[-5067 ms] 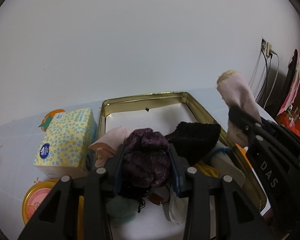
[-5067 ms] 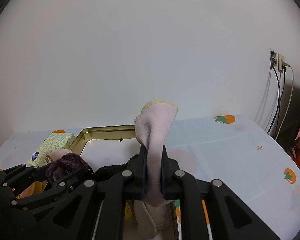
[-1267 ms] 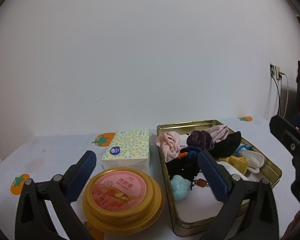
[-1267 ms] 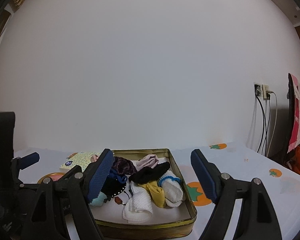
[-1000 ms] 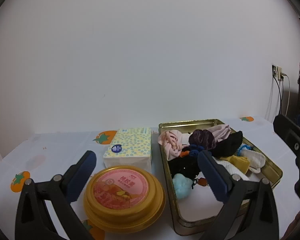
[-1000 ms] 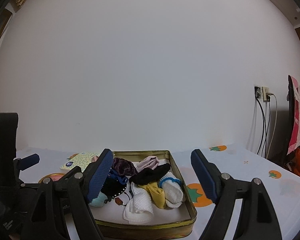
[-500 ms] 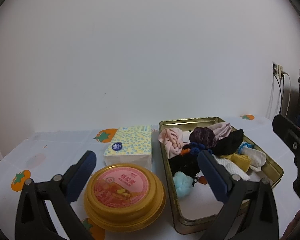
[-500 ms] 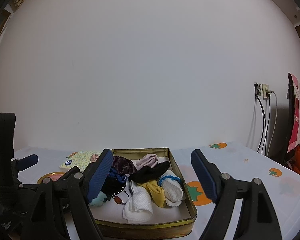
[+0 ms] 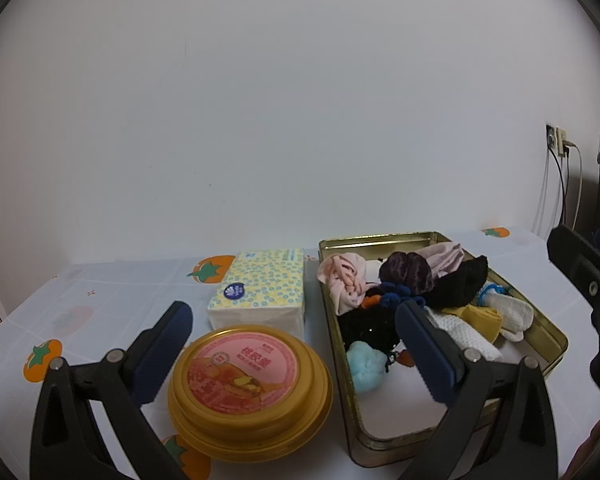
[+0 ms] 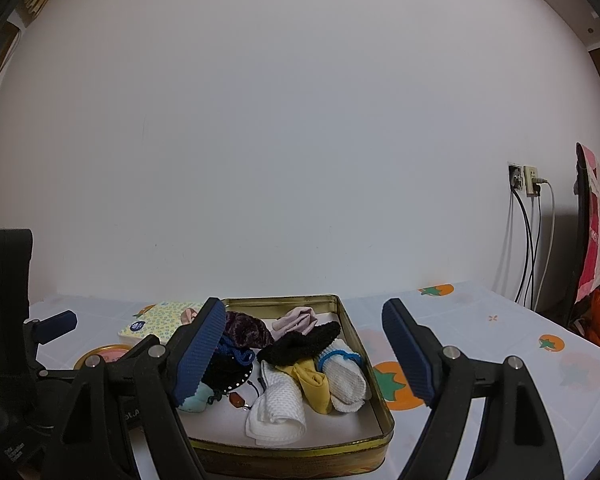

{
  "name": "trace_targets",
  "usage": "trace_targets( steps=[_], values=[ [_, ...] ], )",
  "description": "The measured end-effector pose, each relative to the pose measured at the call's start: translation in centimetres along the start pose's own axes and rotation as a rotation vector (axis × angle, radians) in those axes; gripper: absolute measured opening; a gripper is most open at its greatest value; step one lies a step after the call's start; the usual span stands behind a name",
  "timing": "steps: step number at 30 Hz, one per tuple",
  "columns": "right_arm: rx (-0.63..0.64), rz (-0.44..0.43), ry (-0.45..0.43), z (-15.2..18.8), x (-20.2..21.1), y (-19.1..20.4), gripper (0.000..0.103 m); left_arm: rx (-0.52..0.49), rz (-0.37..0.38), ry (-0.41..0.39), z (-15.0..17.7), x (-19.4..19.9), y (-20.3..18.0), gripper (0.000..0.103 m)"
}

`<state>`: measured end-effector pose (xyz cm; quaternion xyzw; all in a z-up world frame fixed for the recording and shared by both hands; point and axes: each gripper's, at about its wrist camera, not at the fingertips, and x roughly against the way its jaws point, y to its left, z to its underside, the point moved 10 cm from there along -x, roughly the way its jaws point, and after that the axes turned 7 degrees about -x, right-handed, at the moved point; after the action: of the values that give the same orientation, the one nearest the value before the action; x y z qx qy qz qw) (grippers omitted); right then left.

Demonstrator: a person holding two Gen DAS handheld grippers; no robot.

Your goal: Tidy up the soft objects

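A gold rectangular tin (image 9: 556, 334) (image 10: 384, 432) on the table holds a pile of soft things: a purple scrunchie (image 9: 406, 270) (image 10: 246, 330), a pink sock (image 9: 446, 254) (image 10: 296, 318), a black sock (image 9: 460, 286) (image 10: 300, 342), a yellow sock (image 10: 310, 378), white socks (image 10: 278, 410) and a light blue ball (image 9: 364, 364). My left gripper (image 9: 296, 348) is open and empty, held back from the tin and the round lid. My right gripper (image 10: 304, 350) is open and empty in front of the tin.
A gold round lid with a pink label (image 9: 246, 380) lies left of the tin, with a yellow-patterned tissue pack (image 9: 260, 286) behind it. The tablecloth (image 10: 500, 344) has orange fruit prints. A wall socket with cables (image 10: 526, 188) is at the right.
5 s ago the left gripper held the purple scrunchie and the right held the pink sock; both now lie in the tin and the grippers are open and drawn back.
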<state>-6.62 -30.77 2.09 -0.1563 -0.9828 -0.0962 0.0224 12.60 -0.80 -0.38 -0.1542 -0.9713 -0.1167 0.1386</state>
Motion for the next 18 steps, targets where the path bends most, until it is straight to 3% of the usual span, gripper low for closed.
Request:
trace_targets(
  steps=[18],
  values=[
    [-0.001, 0.003, 0.000, 0.01, 0.08, 0.09, 0.083, -0.001, -0.003, 0.003, 0.01, -0.03, -0.19, 0.103]
  ],
)
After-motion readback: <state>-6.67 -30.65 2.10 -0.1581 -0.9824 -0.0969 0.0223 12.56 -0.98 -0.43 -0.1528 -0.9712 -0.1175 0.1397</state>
